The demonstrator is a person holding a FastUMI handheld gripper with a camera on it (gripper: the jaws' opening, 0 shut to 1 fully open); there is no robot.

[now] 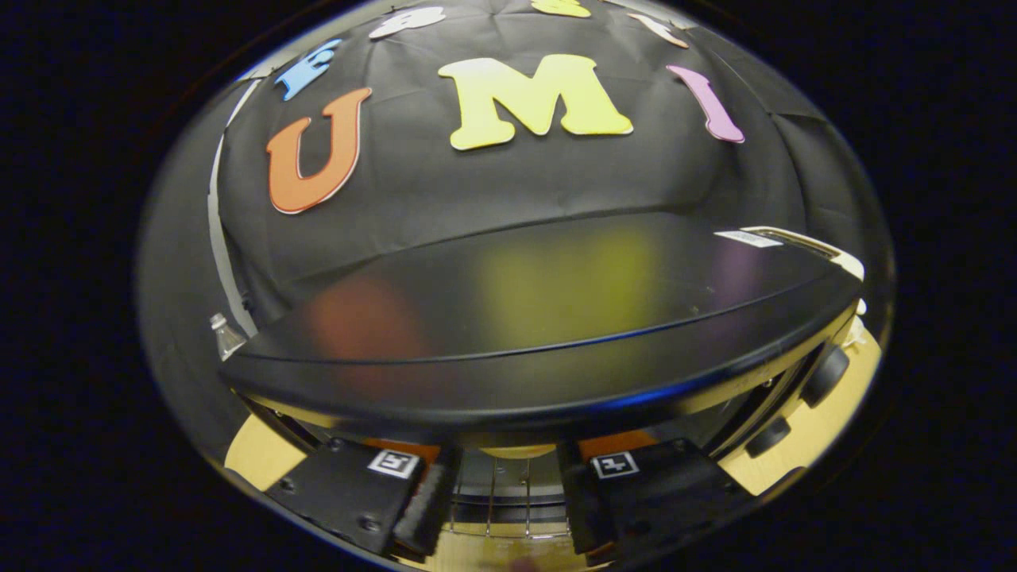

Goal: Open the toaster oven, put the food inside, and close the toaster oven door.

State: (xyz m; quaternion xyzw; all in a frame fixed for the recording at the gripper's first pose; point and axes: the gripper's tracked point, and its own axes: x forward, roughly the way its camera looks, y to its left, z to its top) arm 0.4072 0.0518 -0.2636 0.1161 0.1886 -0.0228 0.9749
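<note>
The jaws of the gripper [504,496] stand apart, holding nothing that can be seen, and they point straight into the mouth of the toaster oven [540,318]. The oven's glossy black top spreads wide just above and beyond them. Between them a wire rack [508,496] shows inside the cavity, and at its far side a pale rounded shape [518,451] sits under the oven's front edge; it may be the food, though too little of it shows to be sure. Two dark knobs [825,375] sit on the oven's front, out past the right jaw. Tan counter [258,454] shows beyond the outer side of each jaw.

Since the rack is exposed between the jaws, the door seems to be open, though the door itself cannot be made out. The step in hand looks like the placing of the food, either just finished or nearly so. If the food is in, the next move calls for drawing the jaws straight back clear of the rack, then finding the door's edge below and swinging it up until it shuts.
</note>
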